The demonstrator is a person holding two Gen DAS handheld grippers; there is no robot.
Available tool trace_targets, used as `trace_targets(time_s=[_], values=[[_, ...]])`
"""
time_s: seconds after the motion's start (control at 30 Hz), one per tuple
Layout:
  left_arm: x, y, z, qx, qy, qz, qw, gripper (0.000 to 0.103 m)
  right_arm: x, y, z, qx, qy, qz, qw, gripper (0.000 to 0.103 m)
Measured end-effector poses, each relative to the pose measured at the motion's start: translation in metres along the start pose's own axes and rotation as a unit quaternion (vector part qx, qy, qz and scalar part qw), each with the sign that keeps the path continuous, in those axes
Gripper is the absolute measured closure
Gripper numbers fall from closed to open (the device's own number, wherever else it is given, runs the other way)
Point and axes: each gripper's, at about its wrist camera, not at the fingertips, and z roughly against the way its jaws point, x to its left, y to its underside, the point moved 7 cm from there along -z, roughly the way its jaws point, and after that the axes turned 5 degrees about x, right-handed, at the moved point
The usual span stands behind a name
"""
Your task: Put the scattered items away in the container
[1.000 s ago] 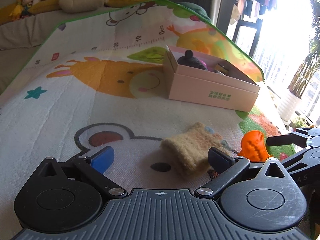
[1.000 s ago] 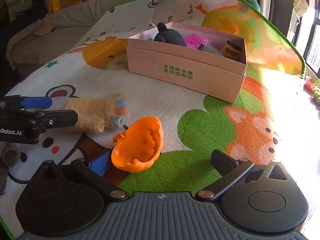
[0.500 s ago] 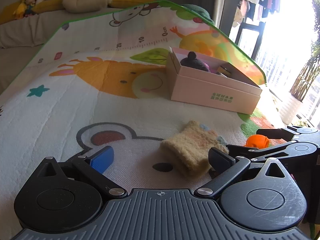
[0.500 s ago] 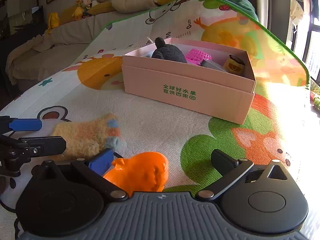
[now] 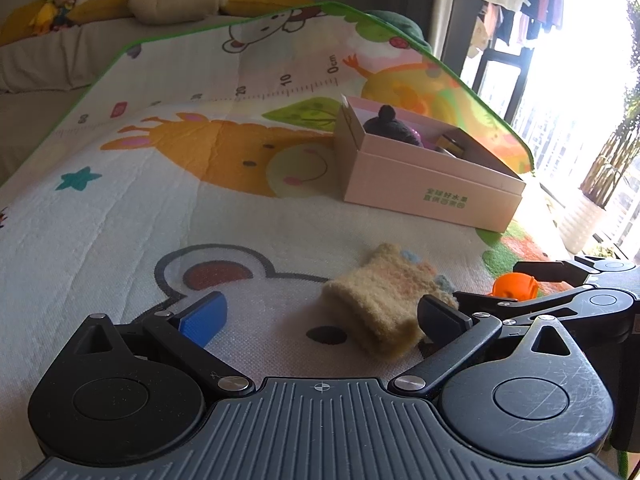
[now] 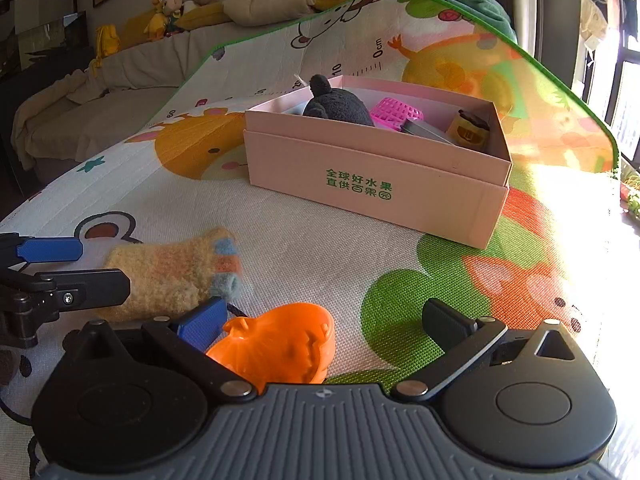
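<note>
A pink cardboard box (image 5: 432, 188) (image 6: 372, 184) stands on the play mat and holds a dark plush toy (image 6: 336, 104), a pink basket (image 6: 396, 110) and other small items. A fuzzy yellow sock (image 5: 380, 300) (image 6: 172, 276) lies flat between the two grippers. My left gripper (image 5: 320, 316) is open low over the mat, its right finger beside the sock's edge. An orange toy mould (image 6: 276, 348) (image 5: 514, 285) lies between the fingers of my right gripper (image 6: 324, 320), which is open around it, the blue pad close to its left side.
The cartoon play mat (image 5: 160, 184) covers the surface. A sofa with plush toys (image 6: 168, 12) runs along the back. A bright window with hanging clothes (image 5: 520, 8) and a potted plant (image 5: 588, 212) are on the right.
My right gripper has dropped lower and come forward over the orange mould, which now sits deeper between its fingers. The left gripper has crept slightly forward towards the sock.
</note>
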Motion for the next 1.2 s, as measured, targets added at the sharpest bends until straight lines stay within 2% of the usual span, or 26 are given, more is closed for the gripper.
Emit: trace_targets(time_s=[0.87, 1.2], values=[[0.0026, -0.0003, 0.0017, -0.002, 0.004, 0.003, 1.0, 0.0, 0.0004, 0.0, 0.0004, 0.0, 0.0, 0.0, 1.0, 0.0], [0.0042, -0.0002, 0.0028, -0.006, 0.019, 0.018, 0.9996, 0.0, -0.0011, -0.0001, 0.0011, 0.005, -0.003, -0.003, 1.0, 0.0]])
